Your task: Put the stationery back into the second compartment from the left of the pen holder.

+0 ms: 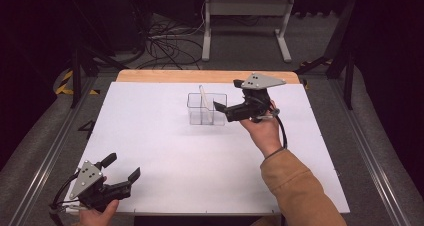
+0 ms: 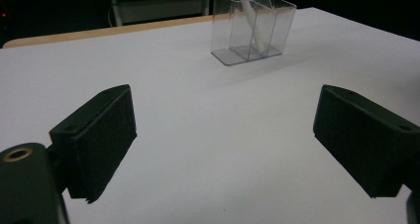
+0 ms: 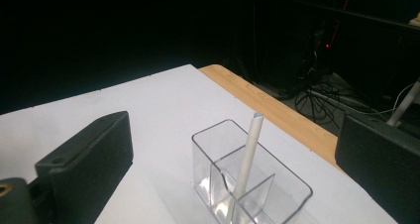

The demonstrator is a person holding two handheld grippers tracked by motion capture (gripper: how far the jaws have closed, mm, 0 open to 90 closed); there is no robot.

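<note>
A clear plastic holder [image 1: 206,109] with dividers stands on the white table top [image 1: 165,146], past its middle. A white pen [image 1: 203,98] leans upright in one of its compartments. My right gripper [image 1: 227,95] hovers just right of the holder, pointing at it, jaws open and empty. In the right gripper view the pen [image 3: 247,154] and holder [image 3: 267,184] sit low between the spread jaws of the right gripper [image 3: 233,125]. My left gripper [image 1: 123,167] rests at the near left corner, open and empty. The left gripper [image 2: 223,144] faces the holder [image 2: 267,33] from far off.
A wooden strip [image 1: 200,76] runs along the table's far edge. Beyond it, on the floor, are a white metal frame [image 1: 247,26] and a tangle of cables [image 1: 167,46]. Bare white surface lies between the two grippers.
</note>
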